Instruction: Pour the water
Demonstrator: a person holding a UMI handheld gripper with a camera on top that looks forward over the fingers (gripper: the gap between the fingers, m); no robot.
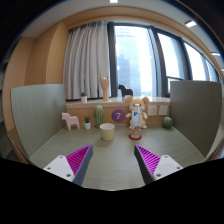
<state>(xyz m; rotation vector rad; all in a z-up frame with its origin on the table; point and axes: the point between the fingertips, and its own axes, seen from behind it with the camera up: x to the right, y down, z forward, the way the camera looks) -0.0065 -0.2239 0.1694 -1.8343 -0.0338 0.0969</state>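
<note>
My gripper (111, 164) is open, its two magenta-padded fingers (70, 162) spread wide over a grey-green table (110, 150) with nothing between them. Beyond the left finger stands a small cream cup (106, 131). To its right, beyond the right finger, a red-rimmed white dish or coaster (134, 135) lies on the table. Both are well ahead of the fingertips.
Along the windowsill at the back stand a white toy horse (70, 121), a green cactus (98, 115), a purple round sign (117, 116), a mouse figure (137, 112) and a dark ball (167, 122). Grey partitions (195, 110) flank the table on both sides.
</note>
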